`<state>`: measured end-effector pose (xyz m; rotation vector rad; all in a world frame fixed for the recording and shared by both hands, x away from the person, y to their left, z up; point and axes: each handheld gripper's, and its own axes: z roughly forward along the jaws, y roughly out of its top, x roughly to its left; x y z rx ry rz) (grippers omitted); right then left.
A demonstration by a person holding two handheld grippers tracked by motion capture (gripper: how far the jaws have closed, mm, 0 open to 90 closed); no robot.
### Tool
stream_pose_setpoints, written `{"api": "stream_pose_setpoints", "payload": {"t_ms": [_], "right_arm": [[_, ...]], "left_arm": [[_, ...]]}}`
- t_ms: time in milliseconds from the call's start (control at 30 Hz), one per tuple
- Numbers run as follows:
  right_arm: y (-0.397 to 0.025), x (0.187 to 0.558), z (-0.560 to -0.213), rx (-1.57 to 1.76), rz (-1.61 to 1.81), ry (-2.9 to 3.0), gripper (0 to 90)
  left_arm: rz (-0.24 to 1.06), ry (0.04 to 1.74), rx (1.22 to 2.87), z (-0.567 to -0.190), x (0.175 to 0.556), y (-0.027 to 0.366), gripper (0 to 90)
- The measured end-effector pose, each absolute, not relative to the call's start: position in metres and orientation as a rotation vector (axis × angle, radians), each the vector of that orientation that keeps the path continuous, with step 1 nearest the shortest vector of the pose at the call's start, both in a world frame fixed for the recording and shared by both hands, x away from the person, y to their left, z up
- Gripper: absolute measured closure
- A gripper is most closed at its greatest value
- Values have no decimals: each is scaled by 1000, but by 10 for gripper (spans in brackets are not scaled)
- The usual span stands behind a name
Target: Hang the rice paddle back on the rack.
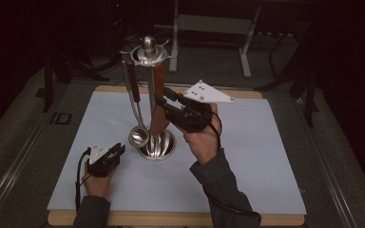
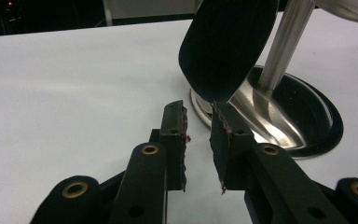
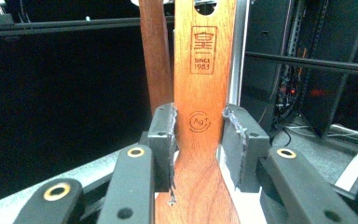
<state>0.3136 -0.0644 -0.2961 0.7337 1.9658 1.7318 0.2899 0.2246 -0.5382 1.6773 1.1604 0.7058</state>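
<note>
Nearest the person, the left claw [image 1: 114,153] rests low on the pale worktop [image 1: 247,156], its jaws parted by a narrow gap and holding nothing. In the left gripper view it [image 2: 198,135] points at the round base of the utensil stand [image 2: 279,116], with the dark bowl of the ladle [image 2: 226,46] hanging just above and beyond its tips.

Farther in, the right claw [image 1: 164,100] is raised off the worktop beside the stand's pole. In the right gripper view its jaws [image 3: 198,140] bracket the wooden spatula [image 3: 203,84]: the left pad lies against the handle's edge, the right pad stands a sliver off it, so the grip looks nearly closed rather than clamped.

Seen from above, the spatula [image 1: 158,102] hangs near upright from the stand's top ring [image 1: 148,56], long axis vertical, blade downward toward the base, tilted slightly toward the right claw. A second brown handle hangs just behind it.
</note>
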Motion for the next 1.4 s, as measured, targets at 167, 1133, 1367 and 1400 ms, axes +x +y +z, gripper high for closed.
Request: {"api": "stream_pose_setpoints", "payload": {"t_ms": [167,1133,1367,1400], "right_arm": [[-60,317,-296,749,1707,1985,661],[-95,311,-304,774,1688,2027,505],[-119,319,-319,850,1630,2049,503],[-122,320,-322,866,1619,2055,503]], "left_arm": [[705,1161,1677,-538,290,225,754],[706,1161,1679,-538,290,225,749],[705,1163,1681,-538,290,225,749],[703,1164,1683,-538,290,225,749]]}}
